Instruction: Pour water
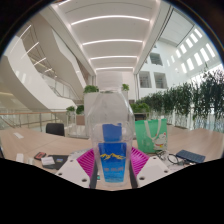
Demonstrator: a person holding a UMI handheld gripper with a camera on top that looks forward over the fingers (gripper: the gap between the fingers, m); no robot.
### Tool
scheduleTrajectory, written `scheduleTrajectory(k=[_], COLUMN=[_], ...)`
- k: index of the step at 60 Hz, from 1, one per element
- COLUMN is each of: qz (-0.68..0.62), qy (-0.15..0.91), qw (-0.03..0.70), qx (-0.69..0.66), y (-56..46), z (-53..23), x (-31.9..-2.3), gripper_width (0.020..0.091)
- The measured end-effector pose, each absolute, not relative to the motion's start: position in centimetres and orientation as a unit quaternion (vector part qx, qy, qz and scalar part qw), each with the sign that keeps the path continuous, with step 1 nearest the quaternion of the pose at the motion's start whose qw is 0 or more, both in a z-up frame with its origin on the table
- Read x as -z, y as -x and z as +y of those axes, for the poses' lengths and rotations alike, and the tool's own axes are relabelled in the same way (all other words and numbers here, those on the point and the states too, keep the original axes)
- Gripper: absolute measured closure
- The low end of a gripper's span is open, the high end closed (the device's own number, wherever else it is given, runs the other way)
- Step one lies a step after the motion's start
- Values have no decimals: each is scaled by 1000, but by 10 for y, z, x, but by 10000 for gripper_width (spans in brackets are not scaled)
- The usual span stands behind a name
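The jaws (112,165) are clamped on a clear plastic bottle (110,130) with a blue label, their pink pads (88,163) pressed against its sides, so the bottle stands upright between them. Behind the bottle runs a wooden bench (30,143), with open room on either side of it. Just beside the bottle, on one side, stands a green cup (147,135); farther out that way lies a dark flat object (190,156). On the opposite side small dark items (48,158) lie on the bench. Beyond the bottle stand potted plants (195,105), under an atrium with balconies (40,75), windows and long ceiling lights (110,42).
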State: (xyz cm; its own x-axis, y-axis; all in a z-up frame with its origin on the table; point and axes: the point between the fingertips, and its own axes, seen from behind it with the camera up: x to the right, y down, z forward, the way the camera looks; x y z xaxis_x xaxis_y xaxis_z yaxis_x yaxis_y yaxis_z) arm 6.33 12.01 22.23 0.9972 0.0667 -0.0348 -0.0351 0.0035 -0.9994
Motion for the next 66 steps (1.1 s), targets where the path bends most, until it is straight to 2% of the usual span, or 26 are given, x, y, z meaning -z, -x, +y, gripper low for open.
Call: scheduleTrajectory(k=[2, 3, 8, 9, 10, 25, 38, 44, 50, 57, 66], qz=[-14, -11, -8, -10, -8, 28, 27, 30, 35, 42, 48], qy=[716, 725, 752, 753, 756, 793, 805, 805, 808, 826, 847], qw=[698, 689, 659, 658, 654, 609, 592, 593, 589, 561, 527], qx=[-14, -6, 18, 19, 20, 3, 1, 7, 11, 25, 50], y=[-79, -66, -89, -105, -85, -89, -87, -87, -87, -90, -87], z=[124, 118, 122, 124, 118, 116, 118, 116, 113, 92, 42], x=[-189, -191, -134, -111, -121, -51, -44, -44, -43, -34, -50], gripper_width=[638, 638, 637, 636, 638, 636, 636, 603, 534, 273, 275])
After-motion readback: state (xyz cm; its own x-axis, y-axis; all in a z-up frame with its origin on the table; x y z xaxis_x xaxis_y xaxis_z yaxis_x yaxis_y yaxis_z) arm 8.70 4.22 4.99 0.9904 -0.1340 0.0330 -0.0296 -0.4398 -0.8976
